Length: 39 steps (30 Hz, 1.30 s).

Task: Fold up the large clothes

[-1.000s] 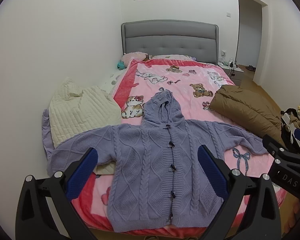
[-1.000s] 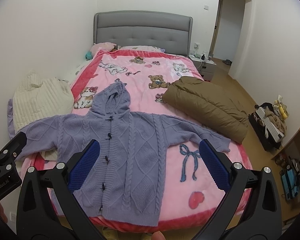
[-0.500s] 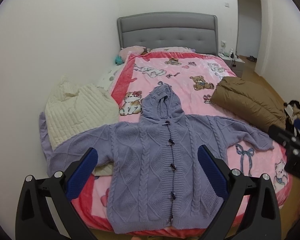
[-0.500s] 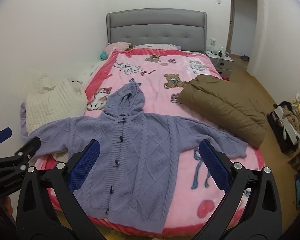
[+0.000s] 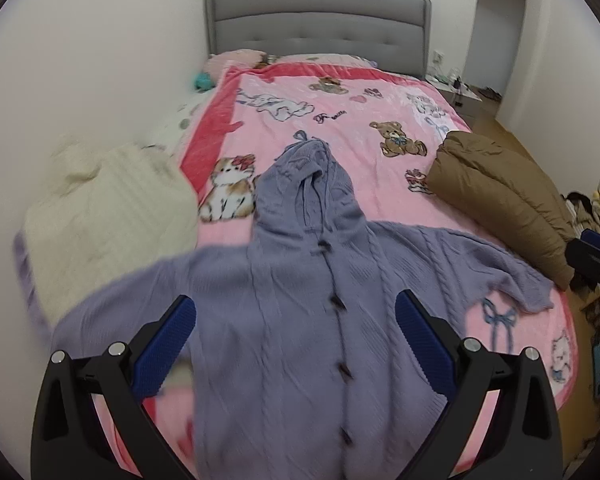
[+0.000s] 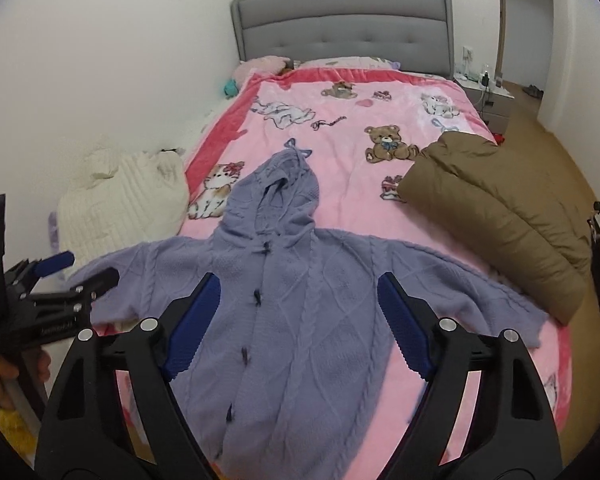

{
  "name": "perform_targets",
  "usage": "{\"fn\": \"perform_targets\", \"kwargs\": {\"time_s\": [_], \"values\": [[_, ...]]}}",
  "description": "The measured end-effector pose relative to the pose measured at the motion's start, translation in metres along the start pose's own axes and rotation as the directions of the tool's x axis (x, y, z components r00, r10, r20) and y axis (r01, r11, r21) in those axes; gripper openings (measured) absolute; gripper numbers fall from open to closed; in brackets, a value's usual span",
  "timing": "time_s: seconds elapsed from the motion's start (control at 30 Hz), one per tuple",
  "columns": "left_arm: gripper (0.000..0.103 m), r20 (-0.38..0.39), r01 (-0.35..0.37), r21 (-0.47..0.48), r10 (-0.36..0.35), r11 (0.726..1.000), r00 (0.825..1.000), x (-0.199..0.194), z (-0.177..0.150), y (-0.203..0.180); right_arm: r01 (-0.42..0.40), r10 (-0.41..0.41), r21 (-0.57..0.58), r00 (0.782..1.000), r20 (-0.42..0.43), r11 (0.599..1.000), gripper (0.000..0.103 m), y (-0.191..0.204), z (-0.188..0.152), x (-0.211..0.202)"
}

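Cardigan [image 5: 300, 320], lilac and hooded, is spread flat on the pink blanket [image 5: 340, 128], hood at twelve o'clock. Left gripper [image 5: 296, 336] is held wide apart above it; right gripper [image 6: 298, 320], jaws just narrowing, is gaping too, nothing pinched.

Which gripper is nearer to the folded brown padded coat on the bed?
Right. The right gripper hovers over the purple knitted cardigan, on the side of the brown padded coat. The left gripper is by the opposite sleeve.
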<state>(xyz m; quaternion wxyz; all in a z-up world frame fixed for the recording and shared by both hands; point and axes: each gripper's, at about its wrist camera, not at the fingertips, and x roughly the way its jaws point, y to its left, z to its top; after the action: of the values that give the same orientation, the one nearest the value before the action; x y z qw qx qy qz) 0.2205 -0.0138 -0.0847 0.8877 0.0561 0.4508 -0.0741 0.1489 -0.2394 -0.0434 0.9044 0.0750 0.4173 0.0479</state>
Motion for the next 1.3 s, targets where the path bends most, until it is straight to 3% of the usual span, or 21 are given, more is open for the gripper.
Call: {"fn": "perform_targets", "kwargs": {"time_s": [0.07, 0.13, 0.27, 0.37, 0.5, 0.6, 0.67, 0.73, 0.9, 1.07, 1.2, 1.23, 1.27, 1.3], "values": [[0.094, 0.004, 0.013, 0.038, -0.013, 0.999, 1.000, 0.036, 0.024, 0.014, 0.004, -0.004, -0.010, 1.000, -0.020, 1.000, 0.065, 0.006, 0.016, 0.033], [0.082, -0.015, 0.058, 0.069, -0.057, 0.996, 0.998, 0.079, 0.048, 0.029, 0.001, -0.003, -0.033, 0.998, -0.061, 0.999, 0.053, 0.014, 0.032, 0.072], [0.081, -0.097, 0.139, 0.054, -0.133, 0.989, 0.986, 0.175, 0.092, 0.063, -0.003, -0.006, -0.073, 0.992, -0.123, 0.997, 0.052, 0.016, 0.061, 0.161], [0.081, -0.136, 0.179, 0.028, -0.174, 0.983, 0.975, 0.240, 0.118, 0.079, -0.045, 0.036, -0.051, 0.985, -0.167, 0.998, 0.053, 0.005, 0.087, 0.238], [0.081, -0.177, 0.104, 0.103, -0.085, 0.989, 0.981, 0.330, 0.140, 0.076, -0.052, 0.037, -0.060, 0.973, -0.230, 0.997, 0.052, -0.008, 0.118, 0.345], [0.060, -0.230, 0.109, 0.113, -0.081, 0.988, 0.970, 0.384, 0.144, 0.070, -0.081, 0.074, -0.013, 0.957, -0.280, 0.997, 0.044, -0.018, 0.129, 0.419], [0.059, -0.273, 0.094, 0.103, -0.063, 0.990, 0.960, 0.410, 0.142, 0.070, -0.104, 0.099, 0.001, 0.949, -0.298, 0.995, 0.040, -0.025, 0.131, 0.454], [0.059, -0.273, 0.072, 0.094, -0.043, 0.993, 0.961, 0.432, 0.143, 0.074, -0.113, 0.108, 0.002, 0.944, -0.311, 0.994, 0.040, -0.029, 0.132, 0.487], [0.059, -0.282, 0.101, -0.020, -0.103, 0.995, 0.954, 0.461, 0.145, 0.092, -0.099, 0.098, 0.012, 0.945, -0.313, 0.995, 0.040, -0.041, 0.131, 0.535], [0.059, -0.270, 0.124, -0.112, -0.150, 0.986, 0.951, 0.479, 0.149, 0.101, -0.149, 0.175, 0.105, 0.932, -0.317, 0.983, 0.040, -0.055, 0.125, 0.556], [0.059, -0.267, 0.125, -0.093, -0.146, 0.988, 0.953, 0.485, 0.149, 0.089, -0.167, 0.196, 0.115, 0.926, -0.321, 0.979, 0.040, -0.053, 0.116, 0.559], [0.054, -0.264, 0.118, -0.072, -0.133, 0.990, 0.955, 0.486, 0.148, 0.083, -0.168, 0.196, 0.114, 0.929, -0.315, 0.979, 0.037, -0.054, 0.116, 0.558], [0.042, -0.257, 0.117, -0.061, -0.129, 0.991, 0.958, 0.487, 0.149, 0.077, -0.172, 0.201, 0.116, 0.930, -0.308, 0.978, 0.035, -0.053, 0.115, 0.557], [0.040, -0.250, 0.114, -0.052, -0.123, 0.992, 0.960, 0.486, 0.148, 0.073, -0.179, 0.209, 0.123, 0.928, -0.309, 0.976, 0.027, -0.054, 0.115, 0.559]]}}
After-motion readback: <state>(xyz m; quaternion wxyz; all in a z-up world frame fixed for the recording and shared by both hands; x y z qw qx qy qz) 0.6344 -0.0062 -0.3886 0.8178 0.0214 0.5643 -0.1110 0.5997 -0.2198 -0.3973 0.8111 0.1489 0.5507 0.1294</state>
